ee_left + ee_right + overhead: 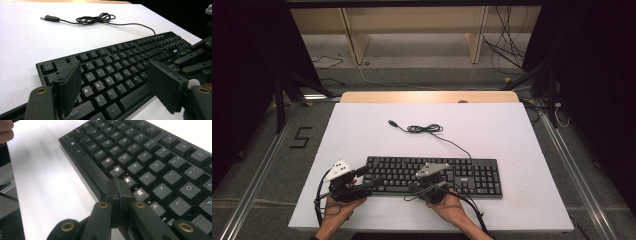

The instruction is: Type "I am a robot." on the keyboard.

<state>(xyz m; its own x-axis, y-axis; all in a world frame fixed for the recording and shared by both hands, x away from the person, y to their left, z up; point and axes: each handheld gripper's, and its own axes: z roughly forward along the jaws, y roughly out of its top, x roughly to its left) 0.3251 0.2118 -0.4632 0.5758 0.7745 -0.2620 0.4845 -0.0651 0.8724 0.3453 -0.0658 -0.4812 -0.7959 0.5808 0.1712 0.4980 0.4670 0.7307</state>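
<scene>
Two hand-held grippers over a keyboard's near edge

The right gripper (117,192), jaws pressed together with nothing between, sits at the space bar of the flat black plastic keyboard (472,176); the left gripper (115,85) hovers spread wide above its left-hand keys. Beyond, on the white table (362,135), lies the keyboard's thin black cable (424,129), loosely coiled.

The keyboard (434,176) lies on the near half of the surface (362,135), its coiled cable (424,129) behind it, with both hand-held grippers at its front edge.
</scene>
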